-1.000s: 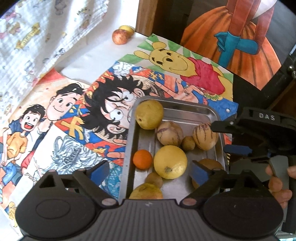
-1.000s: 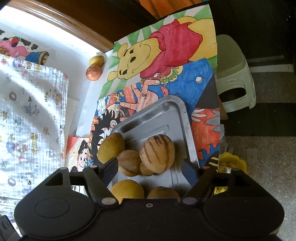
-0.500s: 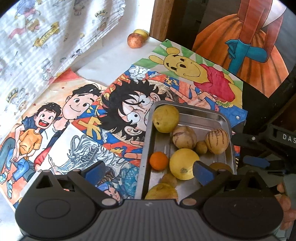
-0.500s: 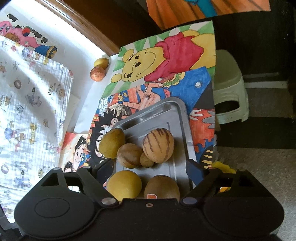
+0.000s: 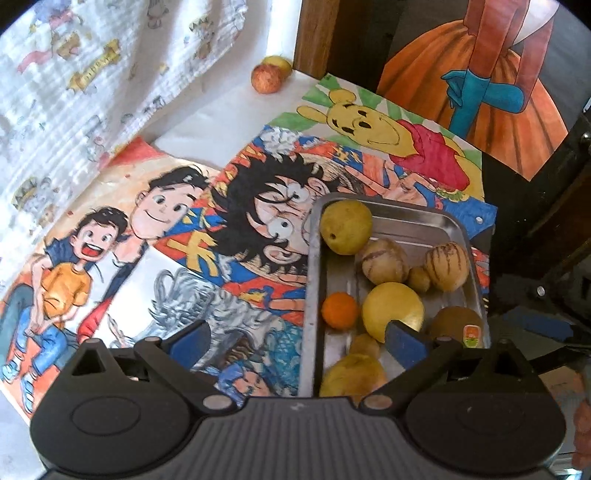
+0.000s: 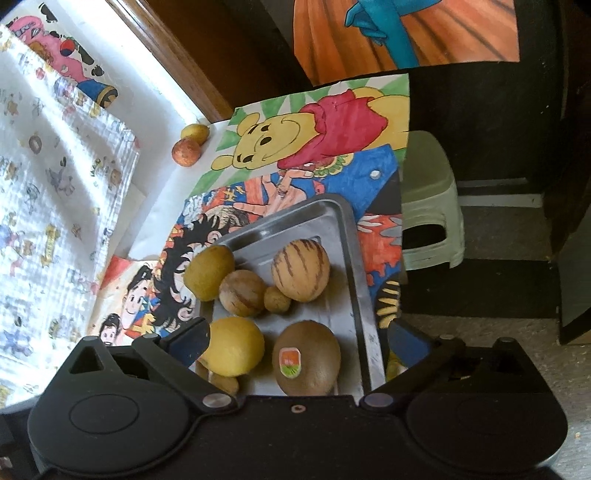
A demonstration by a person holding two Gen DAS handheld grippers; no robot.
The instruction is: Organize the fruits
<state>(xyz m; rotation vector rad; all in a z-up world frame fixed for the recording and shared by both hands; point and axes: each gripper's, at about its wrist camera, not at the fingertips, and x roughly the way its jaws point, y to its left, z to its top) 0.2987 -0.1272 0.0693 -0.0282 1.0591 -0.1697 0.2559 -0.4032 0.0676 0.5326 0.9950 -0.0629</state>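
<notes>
A steel tray [image 5: 313, 266] [image 6: 364, 280] holds several fruits: a yellow-green one [image 5: 345, 226], two striped melons [image 5: 447, 266] [image 6: 300, 269], a yellow lemon [image 5: 392, 311] [image 6: 232, 346], a small orange [image 5: 339, 310] and a stickered kiwi [image 6: 307, 362]. A red apple [image 5: 264, 78] [image 6: 186, 152] and a yellow fruit [image 6: 195, 132] lie apart at the table's far corner. My left gripper [image 5: 297, 338] is open and empty over the tray's near left edge. My right gripper [image 6: 299, 338] is open and empty above the lemon and kiwi.
Colourful cartoon drawings [image 5: 207, 236] cover the table. A printed white cloth [image 5: 74, 74] lies at the left. A pale green stool [image 6: 430, 206] stands on the floor past the table's right edge. A wooden post [image 5: 317, 33] stands at the back.
Both grippers have pulled back and up from the tray. The kiwi has come into the right wrist view. The left view has shifted left, showing more of the drawings.
</notes>
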